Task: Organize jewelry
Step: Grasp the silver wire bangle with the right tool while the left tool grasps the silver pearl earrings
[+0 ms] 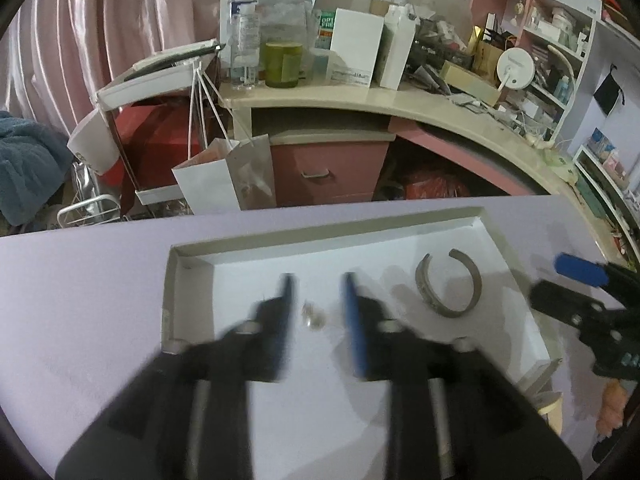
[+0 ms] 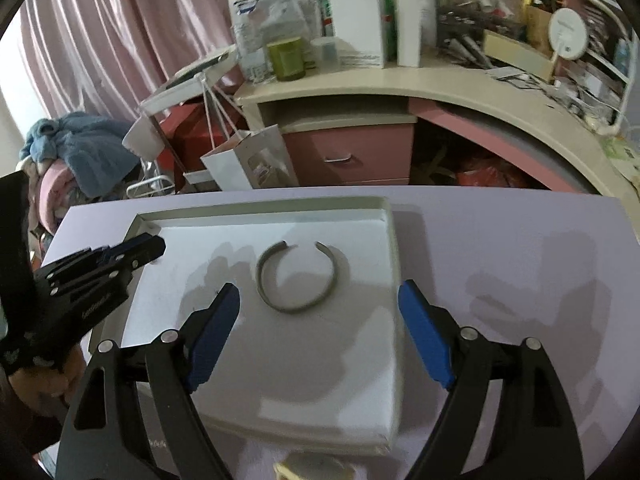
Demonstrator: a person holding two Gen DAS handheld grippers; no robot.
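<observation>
Grey cuff bracelet point(image 2: 298, 278) lies flat in tray point(image 2: 390, 240), gap facing away; both grippers point(image 1: 316, 300) point(image 2: 320, 316) gape.

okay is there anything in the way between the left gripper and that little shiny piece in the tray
Nothing visible. The left gripper is open with its jaws on either side of the small shiny piece on the tray floor. The bangle lies apart, to the right.

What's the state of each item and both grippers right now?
Shallow white cardboard tray: open, flat on the lavender tabletop.
Grey metal open cuff bangle: lying flat in the tray, untouched.
Small clear sparkly jewelry piece: lying in the tray between the left gripper's fingers, not gripped.
Left gripper: open, blurred.
Right gripper: open wide, empty.
</observation>
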